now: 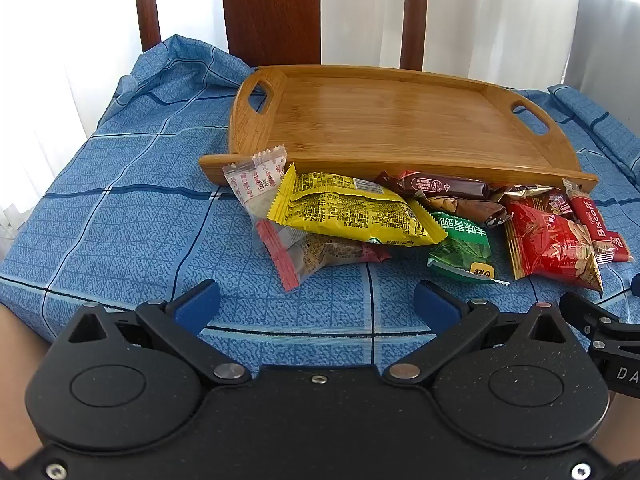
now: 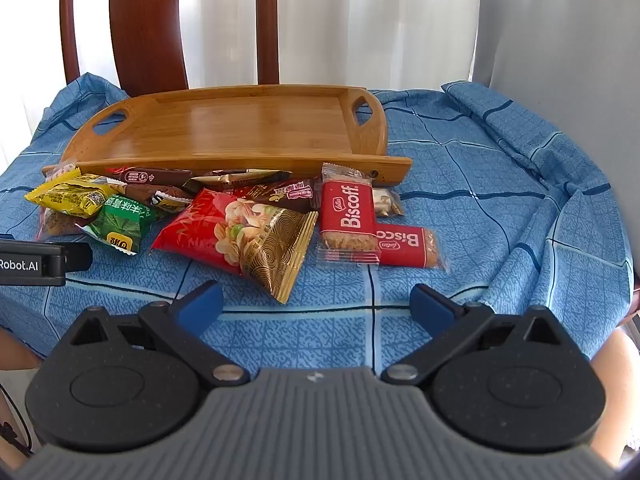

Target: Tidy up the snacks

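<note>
An empty bamboo tray (image 1: 384, 120) (image 2: 248, 128) lies on the blue checked cloth. Before its near rim lies a heap of snack packets: a yellow packet (image 1: 352, 210) (image 2: 68, 198), a green packet (image 1: 462, 246) (image 2: 120, 226), a red nut bag (image 1: 554, 246) (image 2: 236, 236), brown bars (image 1: 444, 186) (image 2: 156, 178) and two red Biscoff packs (image 2: 352, 212) (image 2: 408, 246). My left gripper (image 1: 318, 300) hovers wide open in front of the yellow and pink-edged packets (image 1: 316, 256), holding nothing. My right gripper (image 2: 316, 300) stands wide open just short of the nut bag and Biscoff packs, also with nothing in it.
A wooden chair back (image 1: 272, 12) (image 2: 148, 20) rises behind the tray against white curtains. The cloth bunches into folds at the right (image 2: 560, 184). A pale panel (image 2: 560, 40) stands at the far right. The other gripper's body (image 2: 36, 262) pokes in at the left edge.
</note>
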